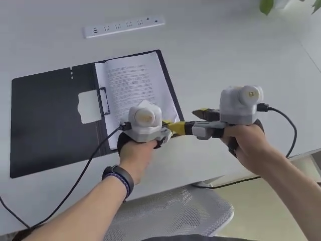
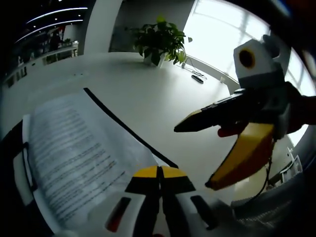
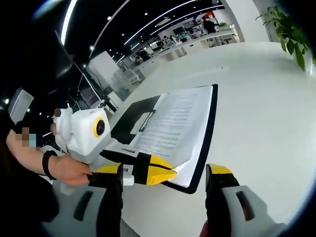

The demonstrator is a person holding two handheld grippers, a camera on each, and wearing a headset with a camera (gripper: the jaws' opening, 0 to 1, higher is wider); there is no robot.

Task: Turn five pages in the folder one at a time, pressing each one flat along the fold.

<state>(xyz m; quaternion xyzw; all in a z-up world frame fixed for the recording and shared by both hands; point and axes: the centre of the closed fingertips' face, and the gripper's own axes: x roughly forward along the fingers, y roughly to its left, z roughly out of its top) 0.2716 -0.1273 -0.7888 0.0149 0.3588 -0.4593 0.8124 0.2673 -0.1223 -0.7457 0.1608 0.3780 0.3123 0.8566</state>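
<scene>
Surface [image 1: 235, 55]: white, flat.
Folder [image 1: 50, 115]: black, open, lying near front edge.
Power strip [image 1: 124, 26]: white, at far side, apart from folder.

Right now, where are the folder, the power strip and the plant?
folder [image 1: 45, 125], head view, on its black left cover.
power strip [image 1: 124, 25], head view, on the middle of its white body.
plant [image 2: 160, 42], left gripper view, on its leaves.

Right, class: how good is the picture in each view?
Head view: soft, even light, the printed white page sharp. Left gripper view: bright window burns out the upper right; the page's text smears. Right gripper view: fisheye curves the open black folder.
</scene>
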